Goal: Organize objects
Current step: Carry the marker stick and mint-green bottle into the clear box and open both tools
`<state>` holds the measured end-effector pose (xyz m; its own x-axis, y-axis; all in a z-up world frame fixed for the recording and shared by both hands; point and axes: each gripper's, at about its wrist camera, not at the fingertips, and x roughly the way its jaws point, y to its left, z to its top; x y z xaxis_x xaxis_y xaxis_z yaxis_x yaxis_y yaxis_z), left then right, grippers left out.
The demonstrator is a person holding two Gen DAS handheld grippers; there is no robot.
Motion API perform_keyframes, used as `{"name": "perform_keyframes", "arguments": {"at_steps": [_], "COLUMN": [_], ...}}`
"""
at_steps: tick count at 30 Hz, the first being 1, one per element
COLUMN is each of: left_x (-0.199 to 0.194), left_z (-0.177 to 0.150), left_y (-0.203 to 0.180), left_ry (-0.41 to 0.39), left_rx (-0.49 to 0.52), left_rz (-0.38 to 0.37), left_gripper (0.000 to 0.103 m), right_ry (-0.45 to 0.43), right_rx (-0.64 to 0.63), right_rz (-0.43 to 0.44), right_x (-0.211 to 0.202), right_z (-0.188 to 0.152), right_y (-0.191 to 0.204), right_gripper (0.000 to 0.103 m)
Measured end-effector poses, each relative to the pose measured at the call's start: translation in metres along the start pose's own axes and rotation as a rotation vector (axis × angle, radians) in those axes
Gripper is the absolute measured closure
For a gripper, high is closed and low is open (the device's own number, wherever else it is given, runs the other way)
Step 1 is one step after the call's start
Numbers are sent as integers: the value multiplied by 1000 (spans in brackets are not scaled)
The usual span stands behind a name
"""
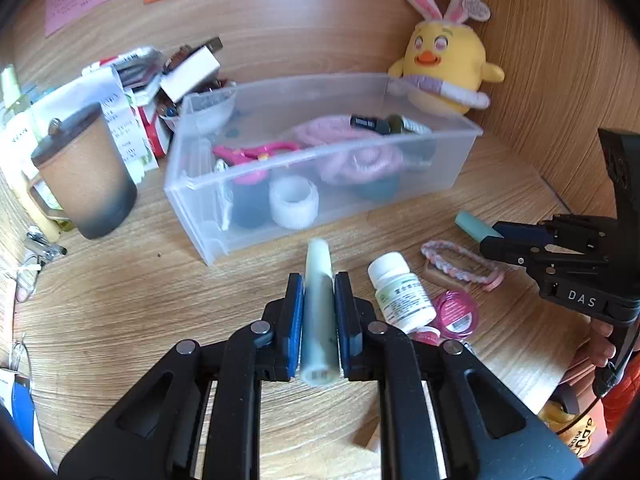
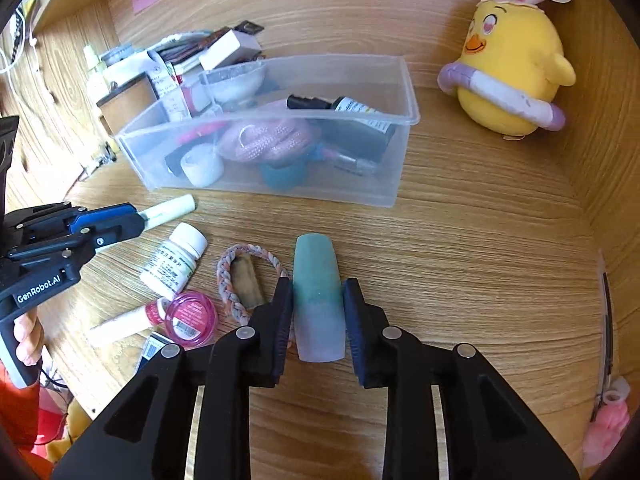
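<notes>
My left tongs (image 1: pixel 318 300) clamp a pale tube (image 1: pixel 319 312); my right tongs (image 2: pixel 318 308) squeeze a teal stick (image 2: pixel 318 300) over the desk (image 2: pixel 480 240).

Only two bits are actually readable: "DAS" in white on the black plastic body of the right gripper (image 1: pixel 494 240), and "GenRobot.AI" in white on the black side of the left gripper (image 2: pixel 141 216). The white pill bottle (image 1: pixel 400 292) label and the sticky notes are too blurry.

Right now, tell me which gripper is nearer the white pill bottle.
Left. The left gripper, shut on a pale tube, sits just beside the white pill bottle. The right gripper, around a teal tube, is farther off, past the braided band.
</notes>
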<state>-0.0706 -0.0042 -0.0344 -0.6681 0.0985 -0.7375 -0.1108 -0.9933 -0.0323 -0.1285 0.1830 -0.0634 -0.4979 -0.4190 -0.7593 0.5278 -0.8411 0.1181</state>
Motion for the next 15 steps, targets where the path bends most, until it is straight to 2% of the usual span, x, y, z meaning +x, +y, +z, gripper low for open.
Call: {"name": "perform_keyframes", "arguments": {"at_steps": [15], "left_x": [-53], "left_z": [34], "left_y": [18], "left_ry": [-169], "left_rx": [-43], "left_rz": [-6], "left_gripper": [88], "right_ry": [-165], "right_rx": [-8], "right_rz": [-2], "right_x": [-47], "right_z": [27], "right_y": [12], "right_gripper": [80]}}
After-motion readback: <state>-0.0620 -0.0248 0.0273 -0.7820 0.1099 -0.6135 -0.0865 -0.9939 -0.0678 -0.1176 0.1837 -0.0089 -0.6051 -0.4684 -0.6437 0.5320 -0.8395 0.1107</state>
